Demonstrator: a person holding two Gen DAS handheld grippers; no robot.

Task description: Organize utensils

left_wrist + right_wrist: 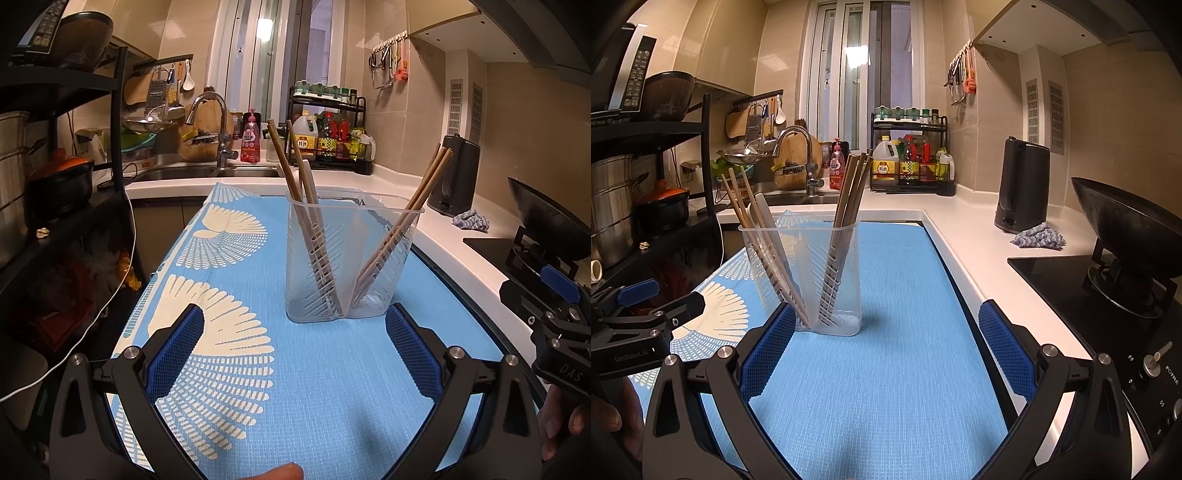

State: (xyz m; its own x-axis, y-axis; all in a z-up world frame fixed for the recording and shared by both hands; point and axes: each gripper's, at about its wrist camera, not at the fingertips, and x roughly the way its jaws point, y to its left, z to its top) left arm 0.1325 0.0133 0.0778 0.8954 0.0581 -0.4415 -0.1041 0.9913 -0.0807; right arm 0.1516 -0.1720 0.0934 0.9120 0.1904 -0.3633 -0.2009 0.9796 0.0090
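A clear plastic utensil holder [349, 258] with two compartments stands on the blue patterned mat [314, 387]. Its left compartment holds wooden chopsticks [295, 177] and a white utensil [310, 184]. Its right compartment holds more chopsticks [413, 210]. In the right wrist view the holder [805, 273] stands ahead to the left. My left gripper [294, 332] is open and empty, just in front of the holder. My right gripper [886, 332] is open and empty, to the right of the holder. Each gripper shows at the edge of the other's view.
A white counter runs along the right with a black kettle [1023, 188], a blue cloth [1039, 236] and a hob with a wok [1126, 218]. A sink and tap [218, 129] lie behind. A black shelf rack [55, 147] stands at left.
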